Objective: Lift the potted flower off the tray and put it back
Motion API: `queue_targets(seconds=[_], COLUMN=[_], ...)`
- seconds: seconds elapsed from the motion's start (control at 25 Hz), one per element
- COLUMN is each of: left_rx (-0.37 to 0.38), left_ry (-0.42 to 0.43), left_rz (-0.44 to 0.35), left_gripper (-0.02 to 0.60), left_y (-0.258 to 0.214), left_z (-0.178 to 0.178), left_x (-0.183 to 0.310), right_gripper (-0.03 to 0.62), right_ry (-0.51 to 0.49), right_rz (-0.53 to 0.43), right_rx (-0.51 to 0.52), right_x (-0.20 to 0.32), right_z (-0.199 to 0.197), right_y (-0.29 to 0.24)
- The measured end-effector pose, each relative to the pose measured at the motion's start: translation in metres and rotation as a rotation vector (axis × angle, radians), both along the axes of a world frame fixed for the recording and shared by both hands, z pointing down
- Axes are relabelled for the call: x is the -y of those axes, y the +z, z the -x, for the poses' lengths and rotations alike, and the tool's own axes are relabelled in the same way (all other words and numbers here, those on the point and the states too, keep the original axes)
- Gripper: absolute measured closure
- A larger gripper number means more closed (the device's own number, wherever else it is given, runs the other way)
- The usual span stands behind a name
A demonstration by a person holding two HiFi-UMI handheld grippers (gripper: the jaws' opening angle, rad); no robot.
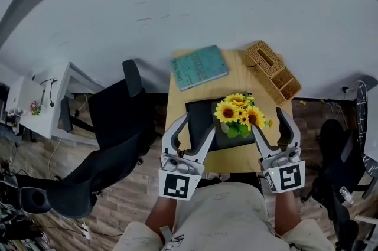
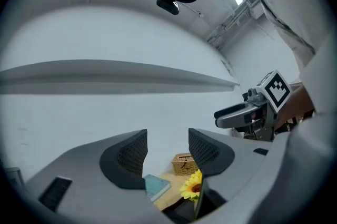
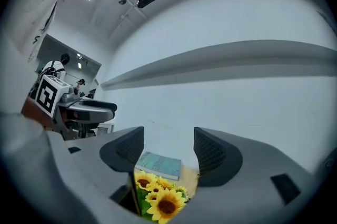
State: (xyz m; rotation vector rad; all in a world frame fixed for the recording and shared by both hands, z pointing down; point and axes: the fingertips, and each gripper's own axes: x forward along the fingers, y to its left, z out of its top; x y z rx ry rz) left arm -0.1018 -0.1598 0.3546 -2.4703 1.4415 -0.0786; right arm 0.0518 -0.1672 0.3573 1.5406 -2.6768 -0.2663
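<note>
**Yellow sunflowers in their pot, open grippers on either side**

Yellow sunflower heads over green leaves mark the potted flower (image 1: pixel 239 113). Its squat, dark pot sits on a flat black tray (image 1: pixel 199 114) on a small pale wooden table (image 1: pixel 236 67). The left gripper (image 1: pixel 198 123) and right gripper (image 1: pixel 267 120) are held level. Seen from above, one sits on each side of the pot, probably lined up to take it from both sides. Each has its grey jaws, with their mesh-textured pads, spread apart and nothing between them. Farther back lie a smooth teal book (image 1: pixel 199 67) and a woven wicker box (image 1: pixel 273 71), out of the way of a lift.
</note>
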Motion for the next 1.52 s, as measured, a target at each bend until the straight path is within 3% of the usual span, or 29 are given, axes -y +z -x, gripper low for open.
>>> queue_targets(seconds=[0.28,0.44,0.56,0.72,0.84,1.52], left_rx=[0.005,0.001,0.0,-0.004,-0.008,0.0], left_ry=[-0.006,-0.009,-0.023,-0.026,-0.014,-0.053], left_rz=[0.016,0.019,0.018,0.023,0.04,0.074], left_gripper=[0.334,0.387,0.425,0.557,0.574,0.574], left_y=[0.006,0.007,0.007,0.008,0.01,0.018], left_z=[0.002,0.001,0.002,0.002,0.002,0.004], left_x=[0.001,0.002,0.002,0.002,0.001,0.004], right_gripper=[0.289,0.309,0.384,0.508,0.567,0.574], right_ry=[-0.002,-0.009,-0.001,0.02,0.023,0.002], right_rz=[0.014,0.02,0.02,0.027,0.026,0.018], right_rx=[-0.012,0.004,-0.004,-0.034,-0.053,-0.058], right_x=[0.002,0.002,0.002,0.003,0.003,0.001], right_z=[0.003,0.003,0.002,0.002,0.004,0.007], right_y=[0.006,0.006,0.008,0.012,0.014,0.01])
